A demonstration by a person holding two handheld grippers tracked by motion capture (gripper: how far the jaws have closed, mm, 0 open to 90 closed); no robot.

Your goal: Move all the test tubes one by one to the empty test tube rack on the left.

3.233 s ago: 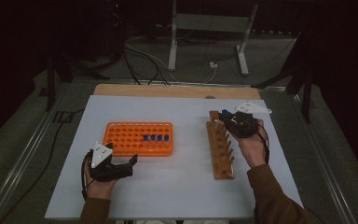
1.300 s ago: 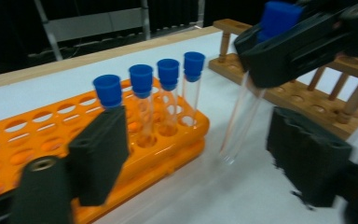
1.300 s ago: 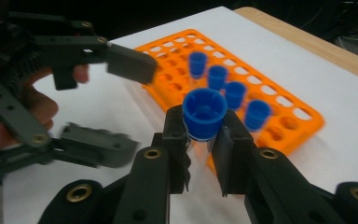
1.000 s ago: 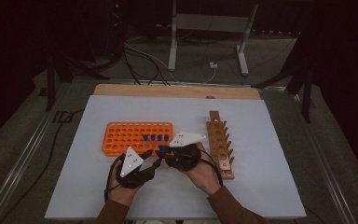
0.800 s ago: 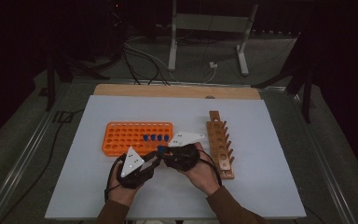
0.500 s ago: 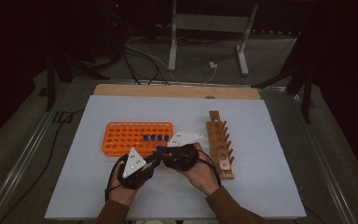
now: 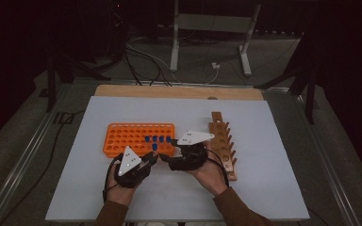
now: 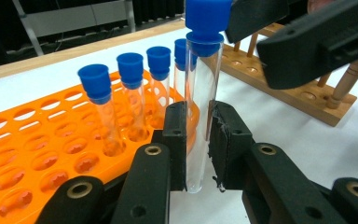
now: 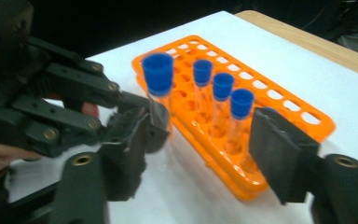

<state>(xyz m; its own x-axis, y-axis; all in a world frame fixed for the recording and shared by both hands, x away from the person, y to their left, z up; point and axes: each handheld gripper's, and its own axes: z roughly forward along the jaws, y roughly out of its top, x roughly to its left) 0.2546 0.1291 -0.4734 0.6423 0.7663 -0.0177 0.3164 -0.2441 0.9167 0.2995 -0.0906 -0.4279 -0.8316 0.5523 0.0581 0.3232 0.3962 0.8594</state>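
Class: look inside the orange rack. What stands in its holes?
The orange rack holds four blue-capped test tubes; remaining visible holes are empty. Tube bottoms are hidden inside it.

Your grippers crowd the table's (image 7: 273, 188) near middle; the orange rack (image 7: 122, 136) blocks just beyond, the wooden rack (image 7: 221, 136) stands right. The near-left and near-right corners give you room.

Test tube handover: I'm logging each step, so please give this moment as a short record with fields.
held item: clear test tube with blue cap, upright
holder: left gripper, shut on the tube's lower part
right gripper: jaws have just been opening, apart, not pressing the tube
orange rack: four blue-capped tubes stand in it
wooden peg rack: right of the orange rack
surface: white table
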